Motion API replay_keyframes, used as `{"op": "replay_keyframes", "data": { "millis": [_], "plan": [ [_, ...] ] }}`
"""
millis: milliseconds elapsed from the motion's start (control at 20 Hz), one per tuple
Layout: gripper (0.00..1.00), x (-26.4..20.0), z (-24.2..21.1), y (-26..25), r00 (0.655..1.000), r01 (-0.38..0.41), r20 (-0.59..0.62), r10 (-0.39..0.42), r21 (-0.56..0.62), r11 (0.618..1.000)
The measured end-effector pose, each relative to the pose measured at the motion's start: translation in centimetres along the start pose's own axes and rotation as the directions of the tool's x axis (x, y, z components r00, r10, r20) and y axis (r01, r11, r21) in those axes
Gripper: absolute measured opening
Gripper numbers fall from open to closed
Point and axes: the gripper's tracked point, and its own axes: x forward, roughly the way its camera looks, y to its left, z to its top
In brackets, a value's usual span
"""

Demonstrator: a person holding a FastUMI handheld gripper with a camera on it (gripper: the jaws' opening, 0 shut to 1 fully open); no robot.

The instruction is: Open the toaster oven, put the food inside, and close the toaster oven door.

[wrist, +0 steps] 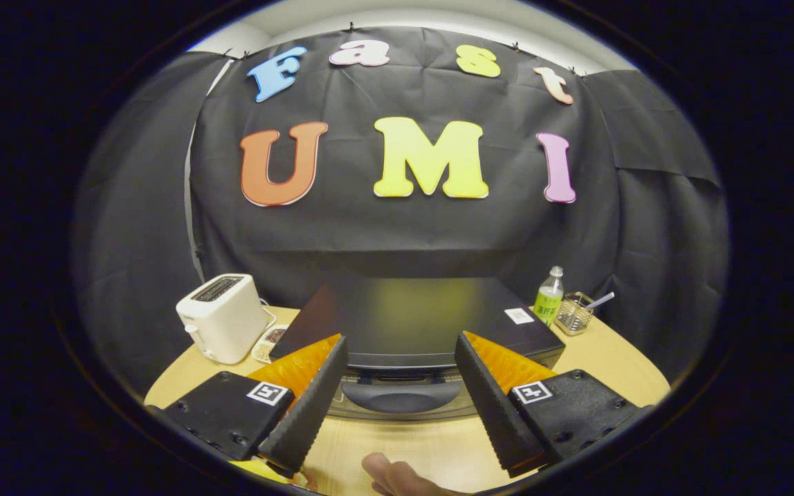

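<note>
Fingers of the gripper (400, 386) stand spread wide with nothing between them, hovering above the wooden table (617, 365) and pointed at the toaster oven (411, 320). The oven sits just ahead, a dark box with its door shut; the door handle (400, 394) shows in the gap between the fingers, at the oven's near top edge. A hand (397, 479) rests on the table nearest of all. To the left of the oven lies a small tray of food (269, 343), partly hidden, and further left a white pop-up toaster (221, 317). Far right stand a green bottle (548, 296) and a wire basket (574, 313).

The handle looks smooth and rounded, so a shallow or off-centre grip would likely slip when pulled. Pulling straight back instead of down along the hinge arc could drag the whole oven across the table.
</note>
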Motion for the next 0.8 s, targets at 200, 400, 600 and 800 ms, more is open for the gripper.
{"op": "replay_keyframes", "data": {
  "millis": [200,400,600,800],
  "plan": [
    [1.0,2.1,-2.2,-0.3,0.997,0.047,-0.066,-0.048,-0.018,0.999],
    [1.0,2.6,-3.2,0.0,0.996,0.011,-0.089,-0.008,0.039,0.999],
    [1.0,2.1,-3.7,-0.7,0.996,0.03,-0.082,-0.031,-0.02,0.999],
    [1.0,-0.2,-5.4,-0.7,0.994,0.028,-0.104,-0.028,-0.009,1.0]
  ]
}}
